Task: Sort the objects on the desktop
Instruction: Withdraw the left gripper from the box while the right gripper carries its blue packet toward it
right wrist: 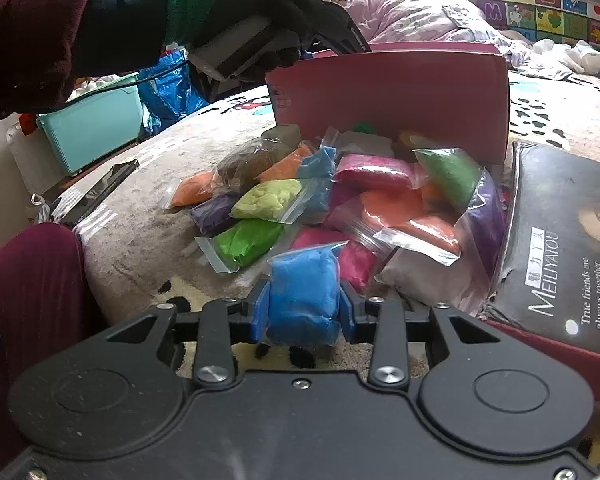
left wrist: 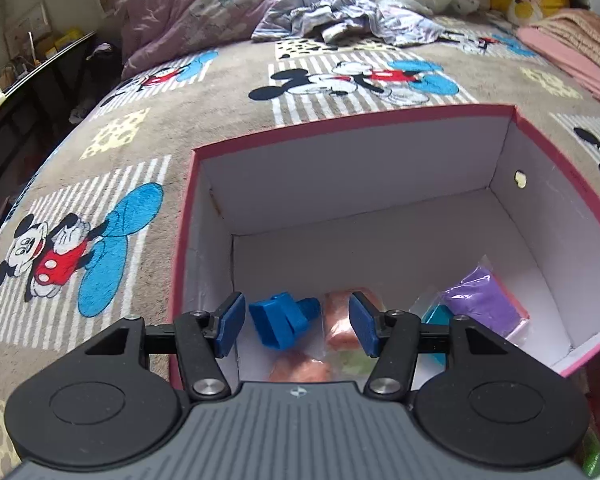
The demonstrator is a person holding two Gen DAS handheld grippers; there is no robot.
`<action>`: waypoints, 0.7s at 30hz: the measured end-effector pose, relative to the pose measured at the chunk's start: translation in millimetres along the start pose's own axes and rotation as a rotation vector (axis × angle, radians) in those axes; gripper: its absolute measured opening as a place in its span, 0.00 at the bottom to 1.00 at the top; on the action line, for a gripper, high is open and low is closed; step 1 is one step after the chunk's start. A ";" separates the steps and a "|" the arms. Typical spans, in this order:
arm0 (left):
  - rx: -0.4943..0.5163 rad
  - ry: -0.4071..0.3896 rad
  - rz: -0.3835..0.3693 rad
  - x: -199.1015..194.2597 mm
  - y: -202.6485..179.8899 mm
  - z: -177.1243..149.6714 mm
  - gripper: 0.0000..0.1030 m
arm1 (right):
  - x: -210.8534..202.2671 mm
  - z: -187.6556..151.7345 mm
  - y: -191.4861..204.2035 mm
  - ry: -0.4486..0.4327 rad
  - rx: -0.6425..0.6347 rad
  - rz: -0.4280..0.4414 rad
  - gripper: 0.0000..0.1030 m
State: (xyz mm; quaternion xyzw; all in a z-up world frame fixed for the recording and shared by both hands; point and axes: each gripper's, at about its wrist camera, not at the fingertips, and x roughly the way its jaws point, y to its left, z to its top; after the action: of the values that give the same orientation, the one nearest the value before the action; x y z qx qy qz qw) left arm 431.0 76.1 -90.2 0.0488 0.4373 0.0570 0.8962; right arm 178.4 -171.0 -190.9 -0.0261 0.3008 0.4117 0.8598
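A: Left jaws first?

B: Partway open, gripping nothing. Hanging over the near left corner of the pink box (left wrist: 352, 120), pointing down into it.

A: And between them?

B: A blue plastic piece (left wrist: 286, 326), closer to the left pad, with a clear gap on either side. Seems to lie on the box floor below the jaws, not in them. Beside it, under the right pad, an orange clay bag (left wrist: 340, 320); further right of the jaws, a purple bag (left wrist: 484, 300).

A: Right jaws?

B: Closed tight on a blue clay bag (right wrist: 302, 300), pinched across its short width. Long axis pointing straight ahead, out past the tips.

A: Where from there?

B: Probably to the box. Stands dead ahead of the right jaws, beyond the pile of clay bags (right wrist: 340, 200) on the bed (right wrist: 140, 240), with its pink wall facing them and the rim above tip level. Needs a lift up and forward over the pile, by the look of it.

A: Anything in the way?

B: Left of that line, the gloved left hand (right wrist: 252, 12) above the box's near corner. To the right of the jaws, the box lid (right wrist: 560, 240). Better to enter right of centre.
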 end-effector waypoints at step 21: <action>-0.037 -0.220 -0.129 -114.7 4.0 -44.4 0.66 | -42.3 22.7 6.0 -0.076 0.041 -0.040 0.34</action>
State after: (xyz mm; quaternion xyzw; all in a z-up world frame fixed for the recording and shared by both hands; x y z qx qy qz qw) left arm 325.6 65.1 -27.6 0.0099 0.3375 0.0014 0.9413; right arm 165.1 -189.7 -148.3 0.0012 0.2756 0.3889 0.8791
